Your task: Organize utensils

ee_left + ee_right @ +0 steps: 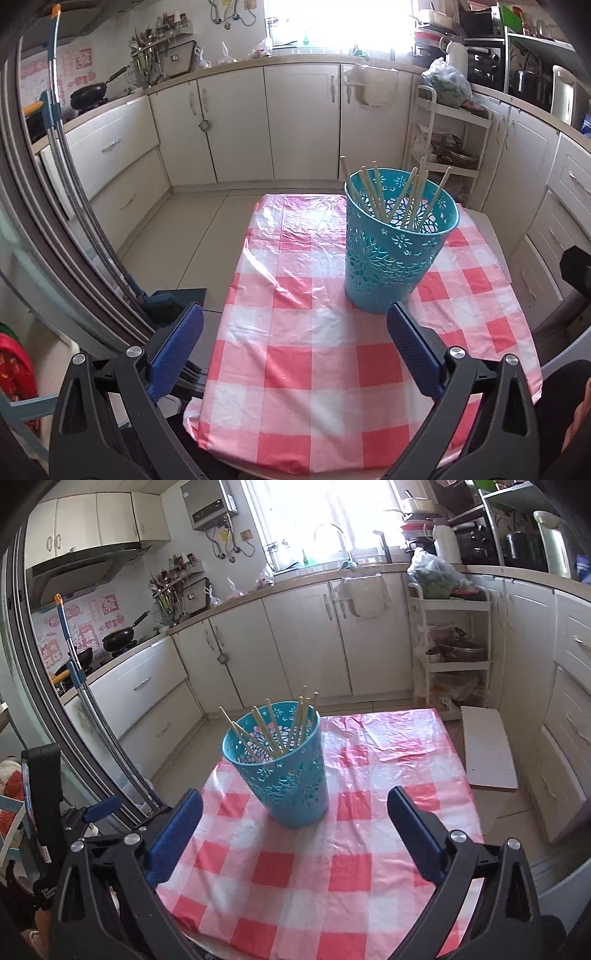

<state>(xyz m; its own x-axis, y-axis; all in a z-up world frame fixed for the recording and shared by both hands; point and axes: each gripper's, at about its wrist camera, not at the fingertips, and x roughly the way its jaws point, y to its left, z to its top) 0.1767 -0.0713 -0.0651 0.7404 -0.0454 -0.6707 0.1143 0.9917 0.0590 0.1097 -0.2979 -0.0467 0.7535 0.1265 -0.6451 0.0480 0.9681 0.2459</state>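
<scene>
left claw [295,325]: jaws spread wide, nothing between the blue pads [176,354]. it hangs over the near part of the table [295,373], which is covered in a pink and white checked cloth [317,332].

right claw [294,806]: jaws likewise wide apart, empty, above the same cloth.

turquoise basket [388,258]: perforated plastic, upright on the cloth, toward the far right of the table in the left wrist view, left of centre in the right wrist view. no claw touches it; it stands just beyond the fingertips of both.

chopsticks [384,195]: a bundle of pale sticks stands inside the basket, leaning against its rim at mixed angles, tips above the rim. the exact count cannot be told.

the cloth around the basket is wrinkled. white kitchen cabinets [303,122] stand behind the table.
</scene>
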